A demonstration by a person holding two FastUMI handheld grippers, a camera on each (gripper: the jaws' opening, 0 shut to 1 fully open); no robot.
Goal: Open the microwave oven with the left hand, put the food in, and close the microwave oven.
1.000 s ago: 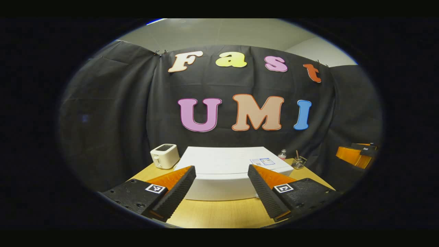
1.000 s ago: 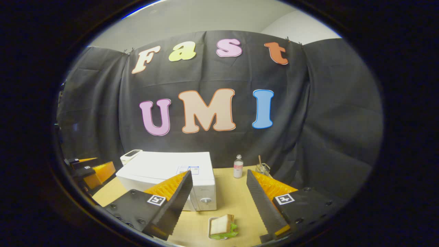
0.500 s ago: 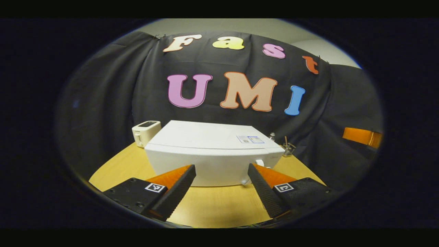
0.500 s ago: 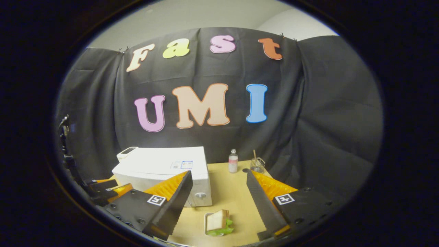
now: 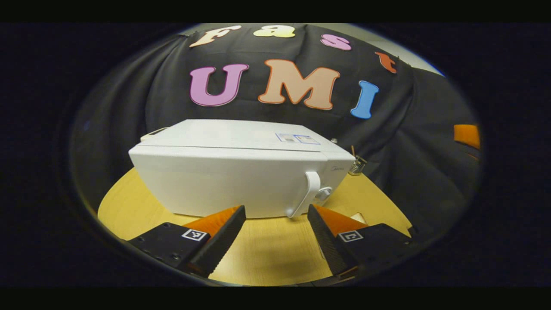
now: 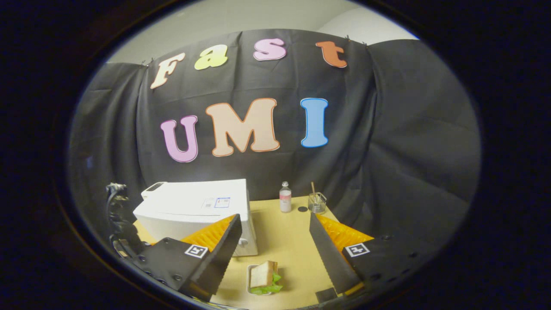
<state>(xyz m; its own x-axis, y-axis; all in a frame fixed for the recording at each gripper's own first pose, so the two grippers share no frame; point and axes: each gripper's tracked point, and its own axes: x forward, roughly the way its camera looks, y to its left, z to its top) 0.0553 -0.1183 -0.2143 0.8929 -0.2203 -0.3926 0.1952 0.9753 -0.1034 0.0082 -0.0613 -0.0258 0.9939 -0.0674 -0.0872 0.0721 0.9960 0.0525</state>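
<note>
Facing the closed white box-shaped microwave oven (image 5: 232,172), released left tongs (image 5: 275,232); released right tongs (image 6: 273,254) above the lettuce sandwich (image 6: 262,277).

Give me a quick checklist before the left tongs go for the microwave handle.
1. Microwave door shut: ok.
2. Handle in sight ahead of the left tongs, between the fingers: ok.
3. Left tongs open for the handle: ok.
4. Fingers touching the handle: not ok, a gap remains.
5. Sandwich waiting on its tray on the table, between the open right tongs: ok.
6. Door swing path free: cannot tell.
</note>
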